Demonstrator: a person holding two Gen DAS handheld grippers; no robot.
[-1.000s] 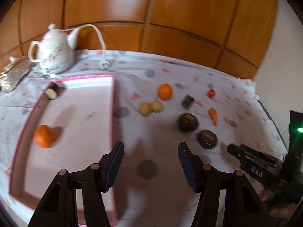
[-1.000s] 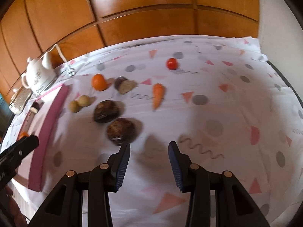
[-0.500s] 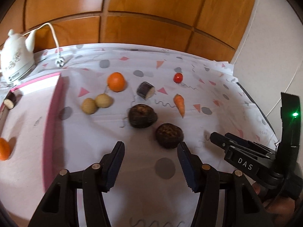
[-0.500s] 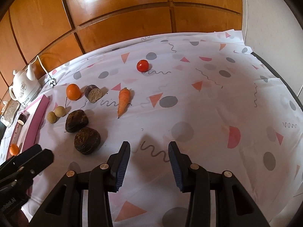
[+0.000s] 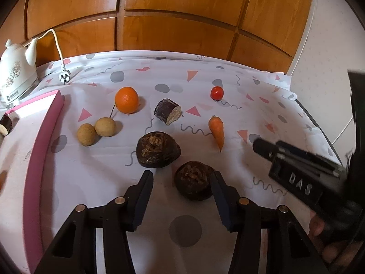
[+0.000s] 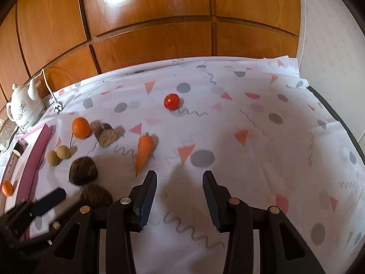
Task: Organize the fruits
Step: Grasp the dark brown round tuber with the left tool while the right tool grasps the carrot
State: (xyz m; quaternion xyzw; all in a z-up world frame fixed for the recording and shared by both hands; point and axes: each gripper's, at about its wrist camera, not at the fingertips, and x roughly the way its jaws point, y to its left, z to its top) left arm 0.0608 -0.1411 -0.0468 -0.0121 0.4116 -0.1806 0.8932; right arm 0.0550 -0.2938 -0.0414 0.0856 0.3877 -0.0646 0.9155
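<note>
Brown and rough, one round fruit (image 5: 194, 180) sits near the front edge of the table (image 5: 228, 84), partly between the jaws of the left gripper (image 5: 181, 194). Those jaws have just been closing, but they stand apart and the right one only comes close to the fruit. The right gripper (image 6: 180, 196) is partly open and holds nothing. An orange (image 5: 126, 100), a carrot (image 5: 216, 130) and a little tomato (image 5: 216, 93) lie farther back. A pink tray (image 5: 45, 123) lies along the left edge
</note>
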